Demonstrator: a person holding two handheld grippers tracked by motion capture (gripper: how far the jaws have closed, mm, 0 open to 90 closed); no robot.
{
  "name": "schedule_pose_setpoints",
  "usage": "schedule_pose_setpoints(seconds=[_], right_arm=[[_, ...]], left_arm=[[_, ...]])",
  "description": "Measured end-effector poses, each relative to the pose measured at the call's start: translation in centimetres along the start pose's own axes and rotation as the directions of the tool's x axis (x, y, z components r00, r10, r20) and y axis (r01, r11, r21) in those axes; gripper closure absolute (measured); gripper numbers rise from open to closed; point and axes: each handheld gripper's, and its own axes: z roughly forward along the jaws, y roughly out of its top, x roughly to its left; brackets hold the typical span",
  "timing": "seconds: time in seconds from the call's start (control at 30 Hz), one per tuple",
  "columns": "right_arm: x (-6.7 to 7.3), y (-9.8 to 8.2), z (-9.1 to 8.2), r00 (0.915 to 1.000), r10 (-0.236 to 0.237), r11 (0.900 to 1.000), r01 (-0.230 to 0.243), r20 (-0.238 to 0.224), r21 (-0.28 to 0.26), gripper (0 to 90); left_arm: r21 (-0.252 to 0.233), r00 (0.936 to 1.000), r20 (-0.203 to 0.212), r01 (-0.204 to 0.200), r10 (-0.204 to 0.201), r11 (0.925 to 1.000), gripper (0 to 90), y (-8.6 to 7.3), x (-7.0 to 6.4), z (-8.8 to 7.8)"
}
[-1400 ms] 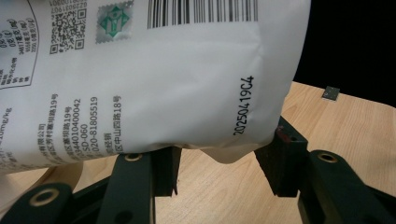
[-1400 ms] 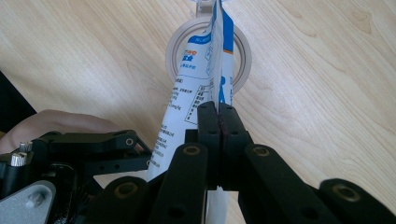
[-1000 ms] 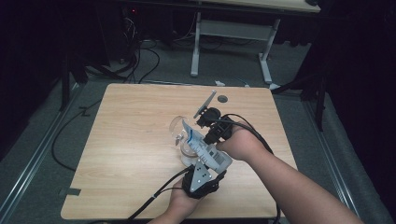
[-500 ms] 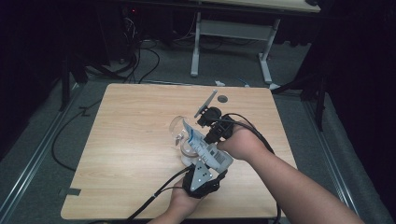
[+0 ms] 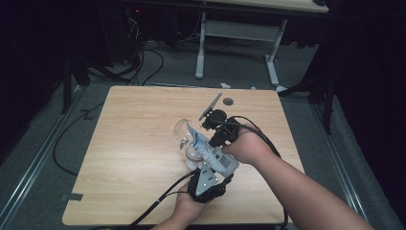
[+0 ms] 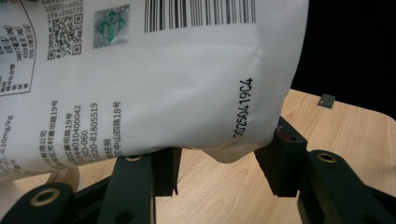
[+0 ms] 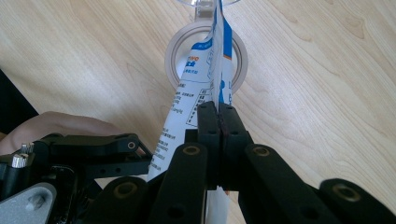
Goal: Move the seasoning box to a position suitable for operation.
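Observation:
A white and blue printed pouch (image 5: pixel 210 151) hangs tilted above a clear glass vessel (image 5: pixel 183 133) near the middle of the table. My right gripper (image 5: pixel 203 132) comes in from the right and is shut on the pouch's thin top edge (image 7: pixel 218 84). Below it, a round pale ring (image 7: pixel 175 60) of the glass lies on the wood. My left gripper (image 5: pixel 208 166), with its grey plate, rises from the near edge. Its jaws (image 6: pixel 219 168) stand half apart and press on the bulging bottom corner of the pouch (image 6: pixel 154 93).
A light wooden table (image 5: pixel 124 143) stands on a dark floor with cables. Behind the glass a dark flat strip (image 5: pixel 210 105) leans, and a small dark round spot (image 5: pixel 228 101) sits by it. A small dark square (image 6: pixel 327 100) lies near a far table corner.

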Motion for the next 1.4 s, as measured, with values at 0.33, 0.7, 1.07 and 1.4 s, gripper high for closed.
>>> schedule_pose_setpoints(seconds=[0.33, 0.7, 1.07, 1.4], right_arm=[[0.01, 0.1, 0.05, 1.0, -0.006, 1.0, 0.006, 0.004, 0.003, 89.7], [0.0, 0.26, 0.04, 1.0, -0.009, 1.0, 0.009, 0.003, 0.001, 89.7], [0.07, 0.37, -0.07, 0.9999, -0.011, 1.0, 0.011, 0.008, 0.004, 89.7], [0.12, 0.41, -0.03, 0.9999, -0.009, 1.0, 0.009, 0.005, 0.002, 89.7]], left_arm=[[-0.001, 1.0, -0.002, 0.0, 0.0, 1.0, 54.6, 0.0, 0.06, -0.02], [-0.004, 1.0, -0.002, 0.004, -0.004, 1.0, 54.7, 0.1, 0.11, 0.0], [-0.009, 1.0, -0.004, 0.003, -0.003, 1.0, 54.7, 0.18, 0.16, -0.05], [-0.011, 1.0, -0.005, 0.002, -0.002, 0.9999, 54.8, 0.2, 0.16, -0.03]])
